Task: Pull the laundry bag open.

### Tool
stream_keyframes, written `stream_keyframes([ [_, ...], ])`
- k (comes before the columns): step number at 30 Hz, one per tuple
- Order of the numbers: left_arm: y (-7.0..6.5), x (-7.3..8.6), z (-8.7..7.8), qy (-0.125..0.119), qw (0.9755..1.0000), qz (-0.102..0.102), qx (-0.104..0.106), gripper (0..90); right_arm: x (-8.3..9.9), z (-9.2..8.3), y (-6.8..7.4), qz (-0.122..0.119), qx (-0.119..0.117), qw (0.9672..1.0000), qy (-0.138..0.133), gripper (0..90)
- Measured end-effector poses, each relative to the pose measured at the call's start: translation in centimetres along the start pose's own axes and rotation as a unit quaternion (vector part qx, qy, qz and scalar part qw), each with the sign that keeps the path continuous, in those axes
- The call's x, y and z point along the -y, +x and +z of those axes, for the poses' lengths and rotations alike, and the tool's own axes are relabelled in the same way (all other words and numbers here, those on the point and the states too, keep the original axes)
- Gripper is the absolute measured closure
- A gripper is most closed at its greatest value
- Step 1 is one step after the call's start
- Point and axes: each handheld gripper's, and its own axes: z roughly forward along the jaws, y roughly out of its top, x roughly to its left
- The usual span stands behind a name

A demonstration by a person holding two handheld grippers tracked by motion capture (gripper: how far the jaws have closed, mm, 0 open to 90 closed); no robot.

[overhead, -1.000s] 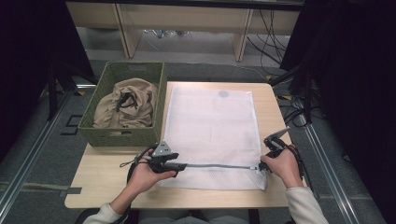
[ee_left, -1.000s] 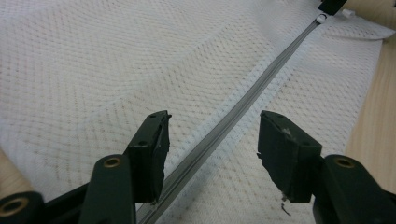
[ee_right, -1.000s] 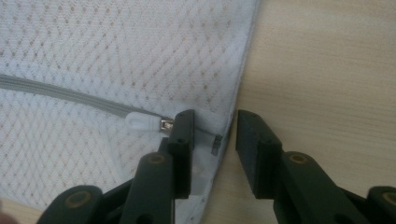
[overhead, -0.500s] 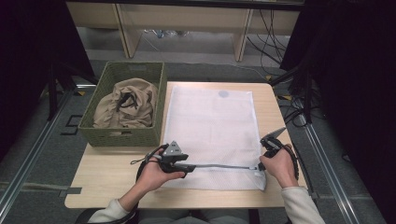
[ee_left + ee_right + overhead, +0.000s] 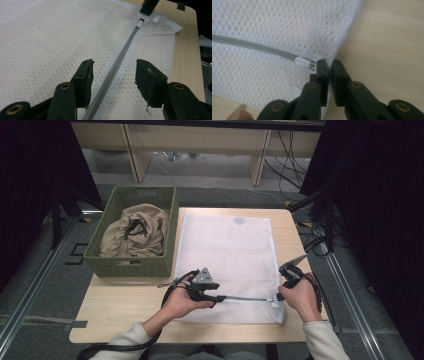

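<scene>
Left tongs: jaws apart, just been closing, straddling grey zipper of white mesh bag, pads not touching | Right tongs: clamped on mesh bag corner just beside zipper pull | Bag: flat on desk beneath both tongs | Green basket: beyond left tongs, holding beige cloth.

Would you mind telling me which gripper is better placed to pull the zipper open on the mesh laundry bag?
Probably the right gripper: its jaws are closed at the zipper pull, gripping the pull tab. The left gripper is open, straddling the zipper tape farther along the mesh laundry bag.
</scene>
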Motion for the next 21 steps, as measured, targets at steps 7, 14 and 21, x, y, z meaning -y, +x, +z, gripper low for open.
stream_keyframes([
  [7,-0.6,-1.3,1.3,0.009,0.9996,0.018,0.019,49.3,0.1,-0.1,0.0,-0.002,0.001,0.9999,-0.013,86.3],
  [14,-1.4,-2.6,2.8,0.007,0.9991,0.032,0.028,50.6,0.1,-0.6,0.5,0.027,-0.006,0.9996,0.004,86.3],
  [21,-2.3,-3.7,4.3,0.006,0.9983,0.038,0.044,52.9,0.0,-0.7,0.0,-0.011,-0.002,0.9999,-0.012,86.3],
])
